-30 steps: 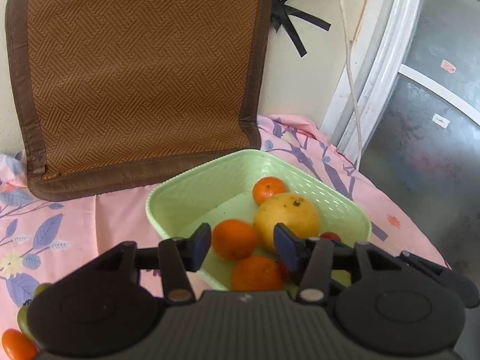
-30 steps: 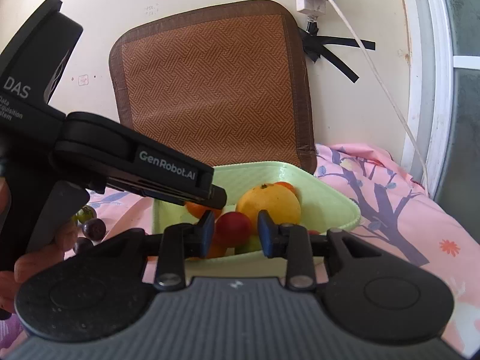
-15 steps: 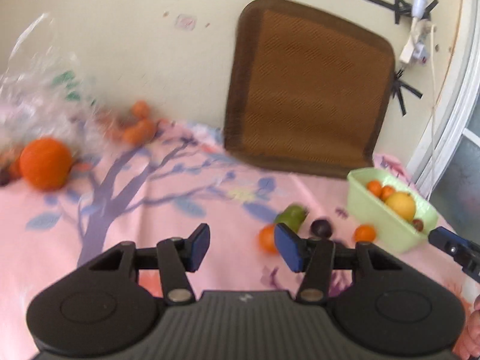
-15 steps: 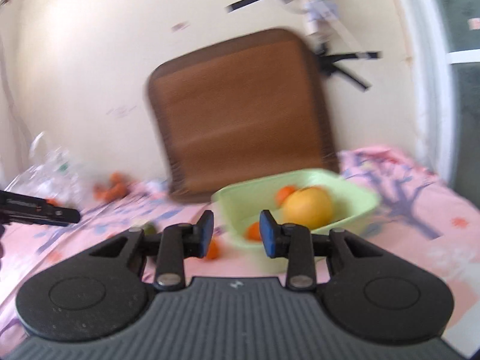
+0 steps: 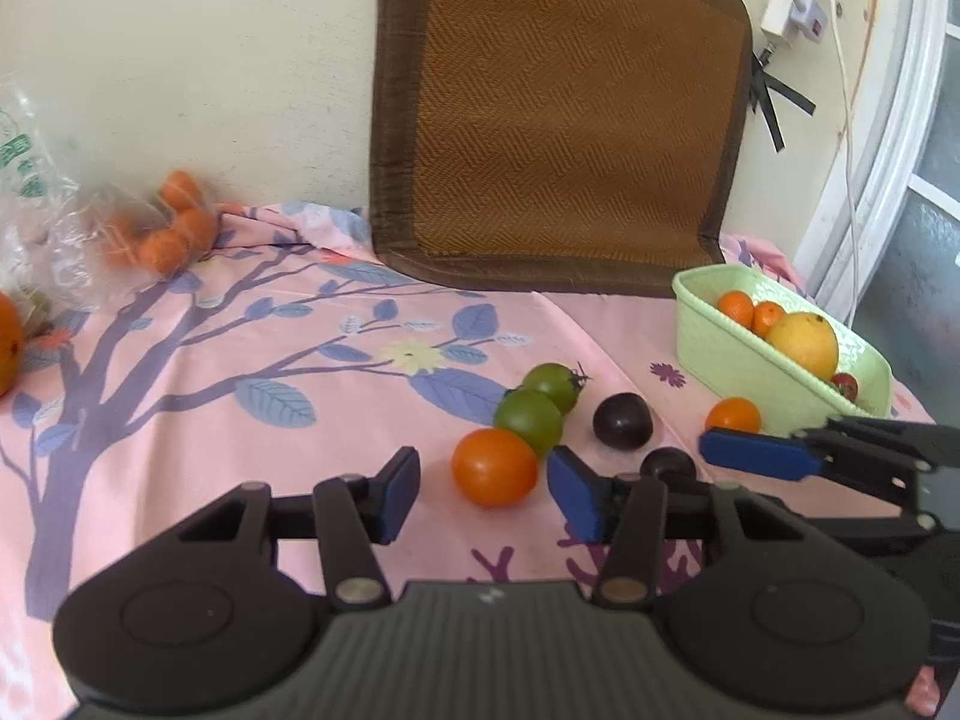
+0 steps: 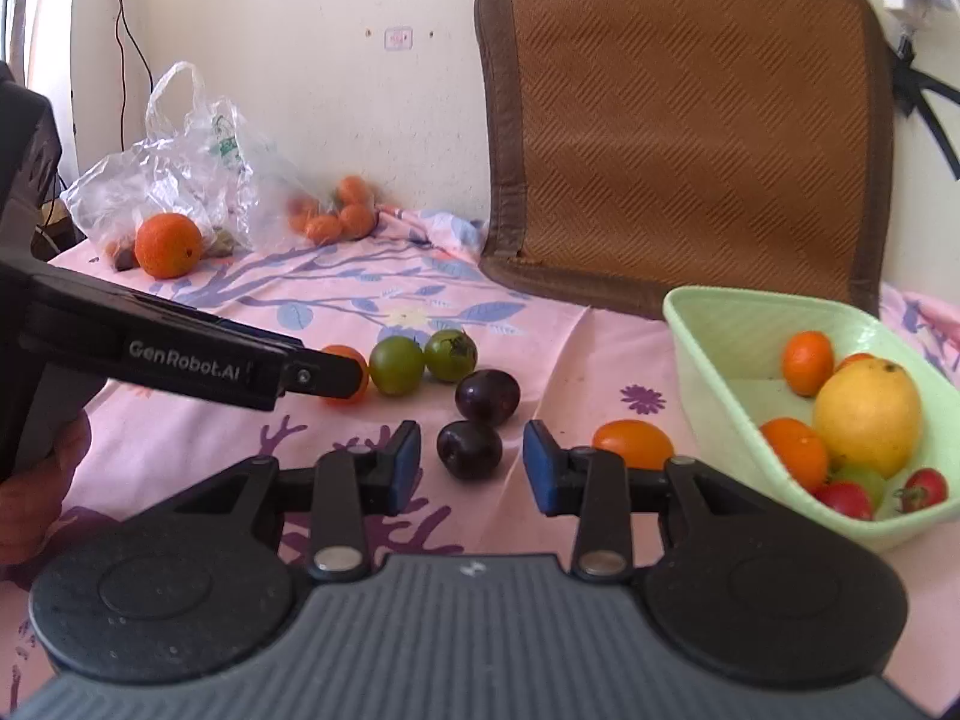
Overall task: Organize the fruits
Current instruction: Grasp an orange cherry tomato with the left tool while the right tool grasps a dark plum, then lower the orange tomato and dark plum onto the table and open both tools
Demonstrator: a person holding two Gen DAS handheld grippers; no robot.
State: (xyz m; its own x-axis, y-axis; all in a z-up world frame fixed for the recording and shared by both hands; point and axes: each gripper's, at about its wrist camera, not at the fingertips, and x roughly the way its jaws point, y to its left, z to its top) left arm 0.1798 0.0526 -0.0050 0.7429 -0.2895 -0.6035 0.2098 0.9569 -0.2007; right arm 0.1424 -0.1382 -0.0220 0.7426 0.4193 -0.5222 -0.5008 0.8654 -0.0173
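Loose fruit lies on the pink floral cloth. My left gripper (image 5: 486, 495) is open, and an orange tomato (image 5: 495, 467) sits between its fingertips without touching the pads. Just beyond are two green tomatoes (image 5: 528, 417) and a dark plum (image 5: 622, 421). My right gripper (image 6: 474, 471) is open with its jaws opening, and a second dark plum (image 6: 469, 450) lies between the pads, untouched. To the right, the light green basket (image 6: 678, 306) holds a yellow fruit (image 6: 867, 414), oranges and red tomatoes. Another orange tomato (image 6: 633, 443) lies beside it.
A brown woven mat (image 5: 564, 114) leans on the wall behind the cloth. At the back left, a clear plastic bag (image 6: 180, 168) holds small oranges, with a big orange (image 6: 168, 245) beside it. A power strip and cord (image 5: 798, 6) hang near the window frame on the right.
Both grippers have pulled back from the basket to the loose fruit on the cloth. The red tomato once between the right fingers is gone from them, and those jaws stand wider.
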